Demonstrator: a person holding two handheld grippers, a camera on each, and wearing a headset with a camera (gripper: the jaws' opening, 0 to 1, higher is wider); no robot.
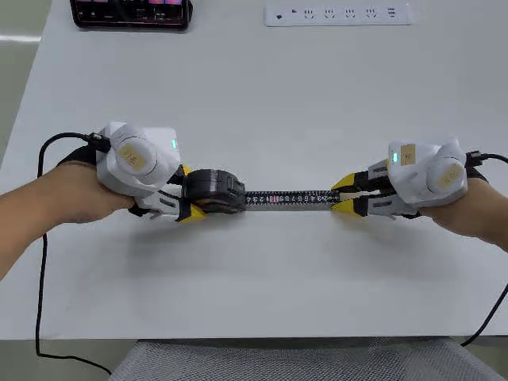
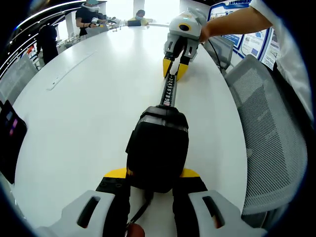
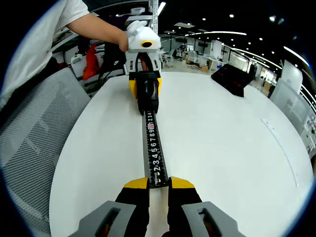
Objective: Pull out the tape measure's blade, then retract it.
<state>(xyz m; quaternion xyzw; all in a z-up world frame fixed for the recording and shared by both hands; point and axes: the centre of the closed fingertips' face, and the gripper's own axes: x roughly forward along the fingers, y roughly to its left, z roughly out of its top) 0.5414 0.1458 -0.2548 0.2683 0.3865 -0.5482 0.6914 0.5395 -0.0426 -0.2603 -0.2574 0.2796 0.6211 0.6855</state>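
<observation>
Tape measure (image 1: 214, 191) centre-left in head view, on the desk (image 1: 262, 103), case hard and chunky, clamped in left tool (image 1: 188, 192); right tool (image 1: 343, 196) pinches the tip of the thin, springy blade (image 1: 290, 198), likely snaps back, so hold the tip firmly.

Jaws of the right gripper (image 3: 159, 185) hide the end of the black numbered blade (image 3: 154, 148); the left gripper (image 2: 153, 174) covers the rear of the black tape measure case (image 2: 158, 143). The top edge crops a dark screened device (image 1: 131, 13).
</observation>
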